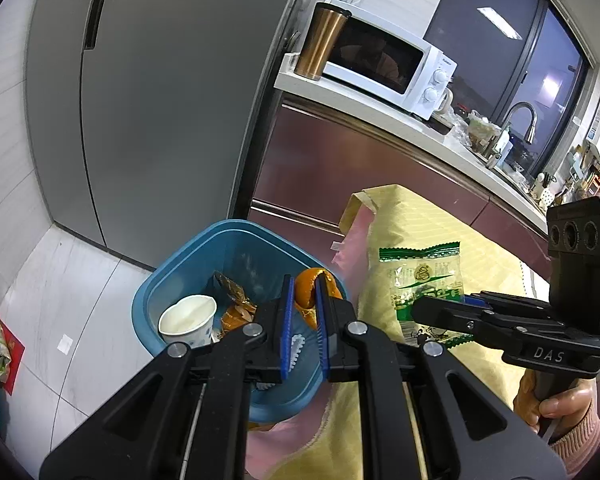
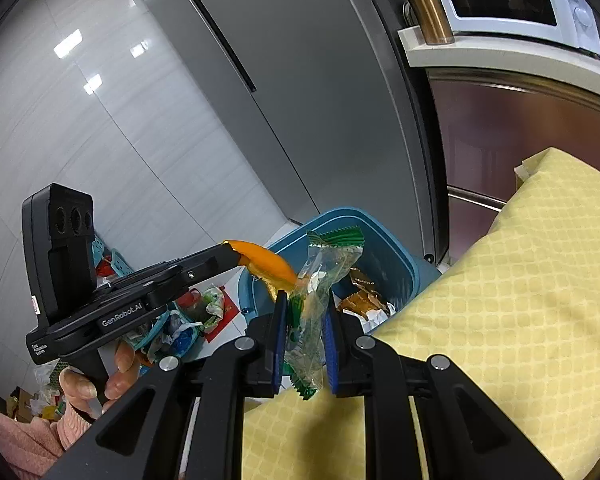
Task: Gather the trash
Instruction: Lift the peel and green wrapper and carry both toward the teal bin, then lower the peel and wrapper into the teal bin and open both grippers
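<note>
My left gripper [image 1: 303,286] is shut on an orange peel [image 1: 306,294] and holds it over the blue trash bin [image 1: 172,280]; the peel also shows in the right wrist view [image 2: 264,262]. The bin holds a white paper cup [image 1: 188,320] and brown wrappers [image 1: 236,300]. My right gripper [image 2: 304,312] is shut on a clear and green snack wrapper [image 2: 320,276], held above the yellow cloth's edge next to the bin [image 2: 384,224]. The wrapper also shows in the left wrist view [image 1: 424,280].
A yellow checked cloth [image 2: 520,280] covers the table at right. A grey fridge [image 1: 160,100] stands behind the bin. A counter carries a white microwave [image 1: 392,64] and a copper tumbler [image 1: 324,40]. Bags and clutter [image 2: 180,320] lie on the tiled floor.
</note>
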`<state>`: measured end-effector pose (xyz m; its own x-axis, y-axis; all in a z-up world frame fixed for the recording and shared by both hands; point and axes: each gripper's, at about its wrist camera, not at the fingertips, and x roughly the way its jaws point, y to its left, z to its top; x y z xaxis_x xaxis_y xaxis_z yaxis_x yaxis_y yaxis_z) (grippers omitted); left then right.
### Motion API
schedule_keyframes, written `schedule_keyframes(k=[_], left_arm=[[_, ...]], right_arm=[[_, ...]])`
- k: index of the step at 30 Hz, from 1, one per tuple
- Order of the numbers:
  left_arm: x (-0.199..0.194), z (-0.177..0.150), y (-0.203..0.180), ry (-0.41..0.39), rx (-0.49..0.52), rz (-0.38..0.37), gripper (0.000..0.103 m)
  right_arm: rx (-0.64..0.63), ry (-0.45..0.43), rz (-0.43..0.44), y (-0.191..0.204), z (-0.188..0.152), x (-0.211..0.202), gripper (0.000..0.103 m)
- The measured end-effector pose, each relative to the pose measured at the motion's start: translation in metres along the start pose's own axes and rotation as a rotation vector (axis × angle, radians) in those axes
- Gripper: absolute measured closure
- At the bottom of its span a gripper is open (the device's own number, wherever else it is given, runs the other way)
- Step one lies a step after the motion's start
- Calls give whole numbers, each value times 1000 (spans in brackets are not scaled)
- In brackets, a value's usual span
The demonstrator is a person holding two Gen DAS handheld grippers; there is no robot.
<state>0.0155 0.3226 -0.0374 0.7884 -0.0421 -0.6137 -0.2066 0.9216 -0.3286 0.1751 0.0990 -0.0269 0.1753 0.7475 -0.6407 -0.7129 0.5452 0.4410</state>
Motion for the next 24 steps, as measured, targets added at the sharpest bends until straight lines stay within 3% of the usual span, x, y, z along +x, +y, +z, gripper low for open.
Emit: schedule_keyframes(k=[24], left_arm=[[9, -5, 0, 11, 4, 21, 92]], right_arm=[[-3, 39, 0, 2, 7, 26, 88]])
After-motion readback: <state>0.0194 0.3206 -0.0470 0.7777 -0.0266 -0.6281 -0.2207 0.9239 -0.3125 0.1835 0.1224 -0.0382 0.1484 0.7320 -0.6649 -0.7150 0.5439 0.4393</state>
